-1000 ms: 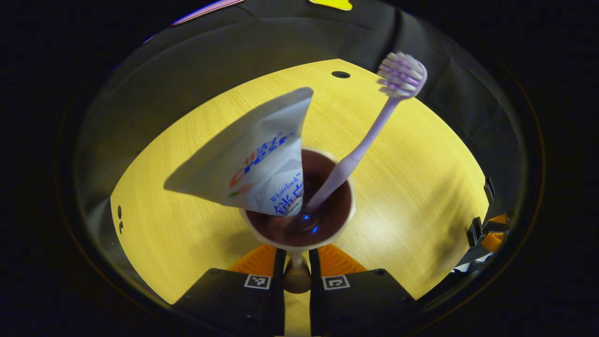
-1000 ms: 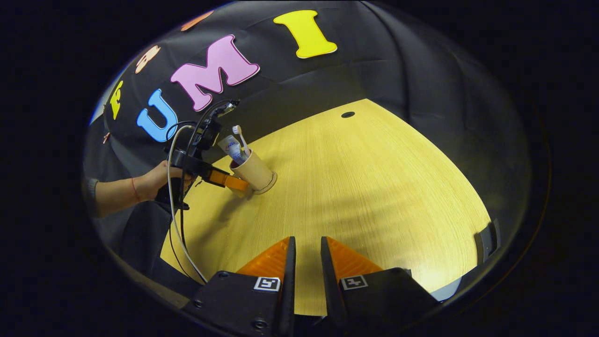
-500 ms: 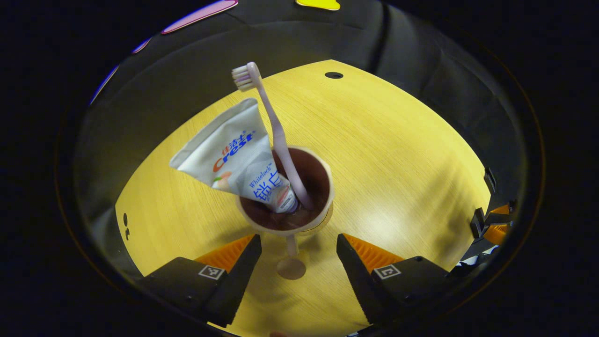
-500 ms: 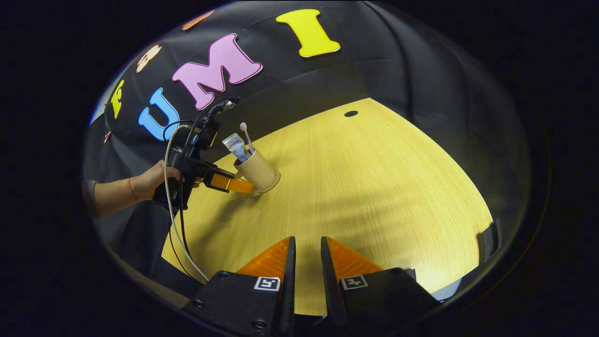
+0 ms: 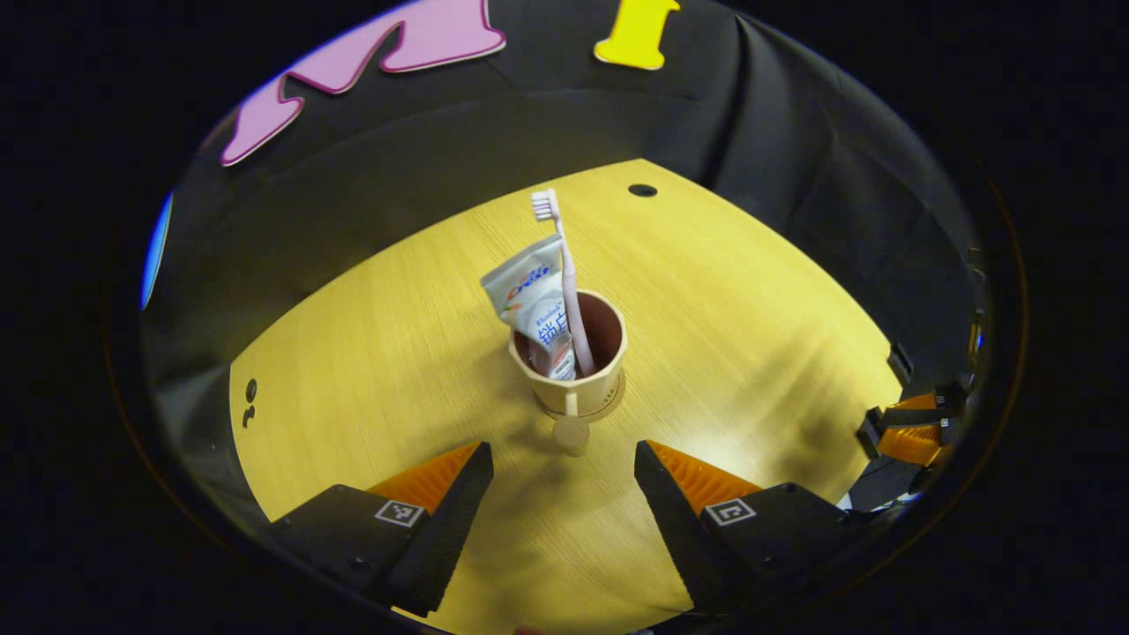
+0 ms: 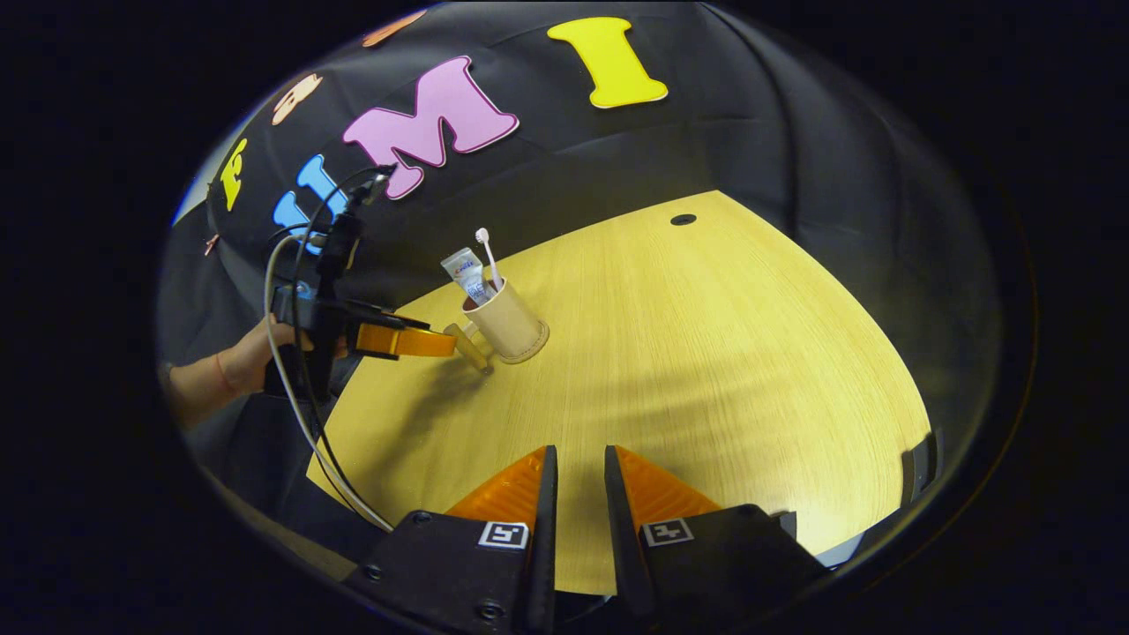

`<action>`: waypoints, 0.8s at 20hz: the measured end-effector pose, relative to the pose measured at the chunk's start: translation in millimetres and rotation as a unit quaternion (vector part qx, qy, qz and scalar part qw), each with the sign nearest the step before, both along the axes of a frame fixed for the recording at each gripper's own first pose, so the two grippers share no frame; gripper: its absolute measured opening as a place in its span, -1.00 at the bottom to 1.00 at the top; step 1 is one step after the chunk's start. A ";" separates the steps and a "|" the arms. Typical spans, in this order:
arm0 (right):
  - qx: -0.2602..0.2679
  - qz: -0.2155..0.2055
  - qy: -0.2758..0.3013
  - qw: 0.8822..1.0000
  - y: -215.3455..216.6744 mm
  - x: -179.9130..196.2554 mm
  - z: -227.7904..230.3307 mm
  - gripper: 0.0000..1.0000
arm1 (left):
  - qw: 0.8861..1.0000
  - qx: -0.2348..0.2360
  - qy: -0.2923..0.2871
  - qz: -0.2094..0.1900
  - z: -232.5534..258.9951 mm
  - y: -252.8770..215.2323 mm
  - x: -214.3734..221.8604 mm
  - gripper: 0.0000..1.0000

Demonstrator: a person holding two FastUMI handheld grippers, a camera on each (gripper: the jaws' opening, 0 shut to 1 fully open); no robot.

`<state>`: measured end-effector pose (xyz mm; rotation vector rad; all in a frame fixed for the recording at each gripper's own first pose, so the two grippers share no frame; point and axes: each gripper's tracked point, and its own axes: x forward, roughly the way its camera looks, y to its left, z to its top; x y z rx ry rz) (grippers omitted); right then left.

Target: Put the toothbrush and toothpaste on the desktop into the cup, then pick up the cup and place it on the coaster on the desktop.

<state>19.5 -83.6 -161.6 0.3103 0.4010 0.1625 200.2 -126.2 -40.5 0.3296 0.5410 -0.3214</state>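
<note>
The beige, matte, cylindrical cup point(image 5: 571, 370) with a dark brown inside is standing upright on a round beige coaster point(image 5: 609, 407) on the yellow wood-grain surface point(image 5: 750, 326). A thin handle with a round knob end is sticking out from the cup's near side. Inside the cup, a pale pink plastic toothbrush point(image 5: 564, 282) is standing head up, leaning beside a white, crimped-end toothpaste tube point(image 5: 534, 304). The tube is carrying red-and-blue printing.

The left tongs point(image 5: 564, 463) are standing wide, holding nothing, just short of the cup's handle; in the right gripper view the left tongs point(image 6: 414, 341) are sitting beside the cup point(image 6: 507, 322), with a hand point(image 6: 256, 348) behind them. The right tongs point(image 6: 573, 481) are standing narrow with a slim gap, holding nothing, well apart from the cup.
</note>
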 end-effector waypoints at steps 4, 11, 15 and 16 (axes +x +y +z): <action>-0.016 0.016 -0.008 1.000 16.6 9.9 17.2 -0.36 | 0.998 -0.053 -0.023 -0.002 12.1 13.7 -40.3 0.99; -0.041 0.041 -0.018 0.998 48.2 19.3 40.8 -0.36 | 0.990 -0.119 -0.073 0.003 31.3 48.6 -104.4 0.98; -0.042 0.041 -0.021 0.998 62.7 23.6 49.0 -0.70 | 0.981 -0.167 -0.097 0.023 28.6 64.1 -126.3 0.95; -0.040 0.041 -0.022 0.998 66.6 24.5 51.1 -0.30 | 0.979 -0.176 -0.098 0.029 24.7 67.7 -131.5 0.95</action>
